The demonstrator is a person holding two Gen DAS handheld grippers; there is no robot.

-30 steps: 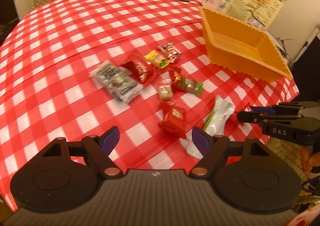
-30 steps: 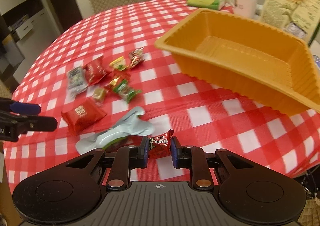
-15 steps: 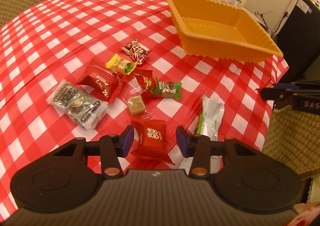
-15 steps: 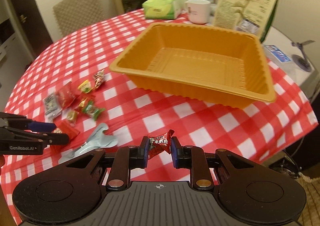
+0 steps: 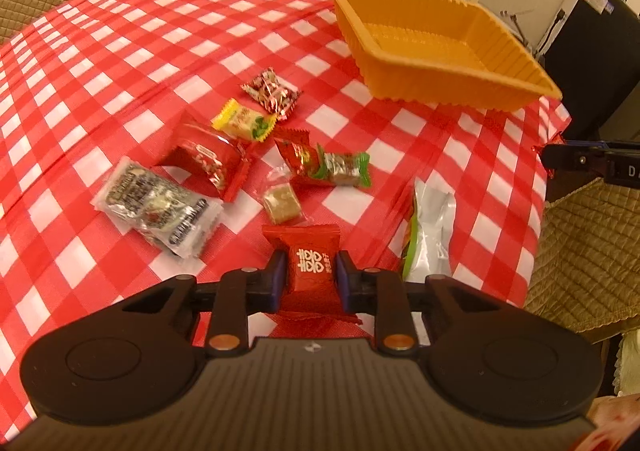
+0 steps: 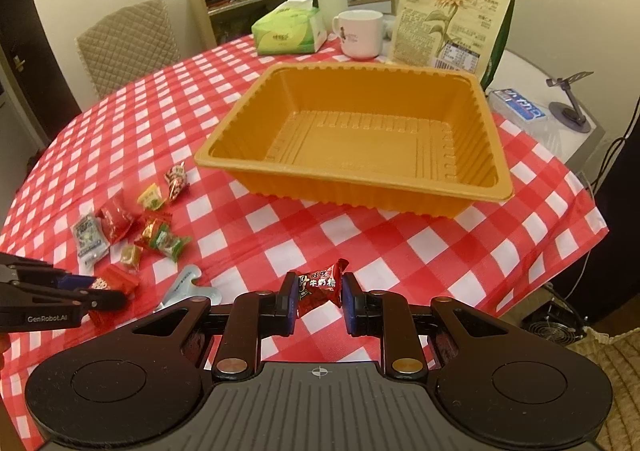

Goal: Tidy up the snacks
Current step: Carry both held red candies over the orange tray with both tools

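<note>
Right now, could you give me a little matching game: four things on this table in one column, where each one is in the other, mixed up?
Things:
1. red packet with white characters
2. small red candy
3. orange tray
4. white mug

Places:
A. empty, on the checked cloth
B. between the left gripper fingers, which are closing on it
C. behind the tray, beside the green tissue box
D. clamped in the right gripper

Pairs: 1-B, 2-D, 3-A, 4-C

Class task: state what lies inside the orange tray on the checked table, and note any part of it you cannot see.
The orange tray holds nothing: only its bare ribbed floor shows. Its near wall hides a strip of floor behind it, so that strip is unchecked.
</note>
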